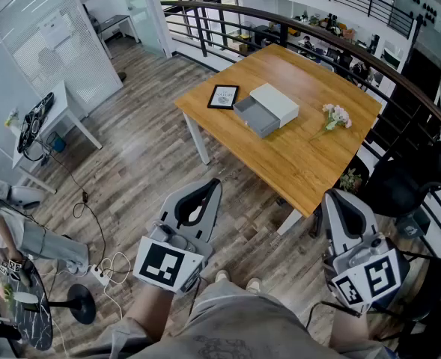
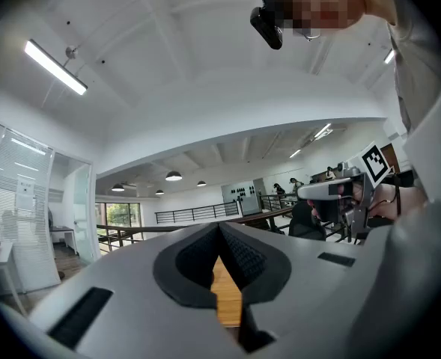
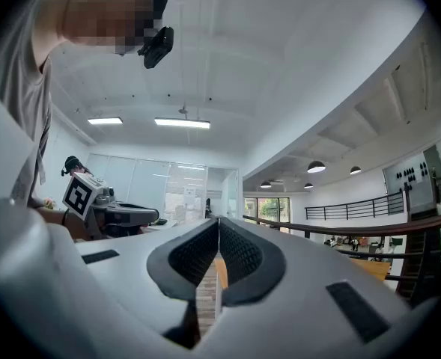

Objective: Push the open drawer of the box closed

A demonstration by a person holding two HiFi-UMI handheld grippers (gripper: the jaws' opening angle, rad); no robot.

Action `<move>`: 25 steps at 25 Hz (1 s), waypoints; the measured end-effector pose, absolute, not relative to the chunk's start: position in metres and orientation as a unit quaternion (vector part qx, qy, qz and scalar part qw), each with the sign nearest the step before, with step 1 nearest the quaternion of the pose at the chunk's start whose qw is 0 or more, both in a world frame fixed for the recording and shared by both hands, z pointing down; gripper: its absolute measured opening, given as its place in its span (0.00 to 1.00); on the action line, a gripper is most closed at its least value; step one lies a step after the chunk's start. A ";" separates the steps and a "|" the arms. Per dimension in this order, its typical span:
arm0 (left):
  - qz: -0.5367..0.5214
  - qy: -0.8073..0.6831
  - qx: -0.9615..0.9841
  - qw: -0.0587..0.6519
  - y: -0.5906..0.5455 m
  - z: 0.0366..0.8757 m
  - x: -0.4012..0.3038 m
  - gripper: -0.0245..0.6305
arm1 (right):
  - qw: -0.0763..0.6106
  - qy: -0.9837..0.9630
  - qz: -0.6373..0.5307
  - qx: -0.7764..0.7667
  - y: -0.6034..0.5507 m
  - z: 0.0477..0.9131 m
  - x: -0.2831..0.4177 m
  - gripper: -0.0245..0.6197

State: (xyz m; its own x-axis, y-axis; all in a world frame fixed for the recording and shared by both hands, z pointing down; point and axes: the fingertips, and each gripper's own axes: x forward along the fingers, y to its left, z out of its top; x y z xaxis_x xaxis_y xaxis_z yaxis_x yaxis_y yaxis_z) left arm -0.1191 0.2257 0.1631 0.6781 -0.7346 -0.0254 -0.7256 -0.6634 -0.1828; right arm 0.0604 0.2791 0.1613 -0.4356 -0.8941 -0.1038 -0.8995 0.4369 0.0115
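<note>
No text is legible; lettering on the framed card (image 1: 223,96) blurs

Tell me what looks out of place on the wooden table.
The grey drawer of the white box stands pulled out toward the camera. The framed picture and the flower sprig lie flat on the table; nothing looks spilled or damaged.

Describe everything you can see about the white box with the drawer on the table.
The box is a flat, white rectangular case with a smooth top. Its grey drawer is pulled out toward the person's side, and the inside looks empty. The box lies flat near the middle of the wooden table, close beside a black-framed picture. Nothing rests on it.
</note>
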 end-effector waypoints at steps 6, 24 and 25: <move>-0.034 0.410 -0.908 0.078 0.223 0.168 -0.117 0.06 | 0.035 0.847 0.027 -0.529 0.278 0.163 0.062 0.09; 0.025 0.417 -0.907 0.056 0.221 0.161 -0.111 0.38 | 0.050 0.856 0.011 -0.514 0.274 0.172 0.075 0.09; 0.027 0.415 -0.908 0.051 0.220 0.159 -0.111 0.38 | 0.049 0.856 0.011 -0.514 0.274 0.173 0.076 0.09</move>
State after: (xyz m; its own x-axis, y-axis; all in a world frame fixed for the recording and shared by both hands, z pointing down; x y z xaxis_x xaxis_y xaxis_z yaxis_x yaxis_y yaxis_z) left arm -0.1106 0.2200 0.1594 0.6542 -0.7506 -0.0923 -0.7563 -0.6505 -0.0704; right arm 0.0761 0.2743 0.1728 -0.4673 -0.8789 -0.0956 -0.8810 0.4720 -0.0325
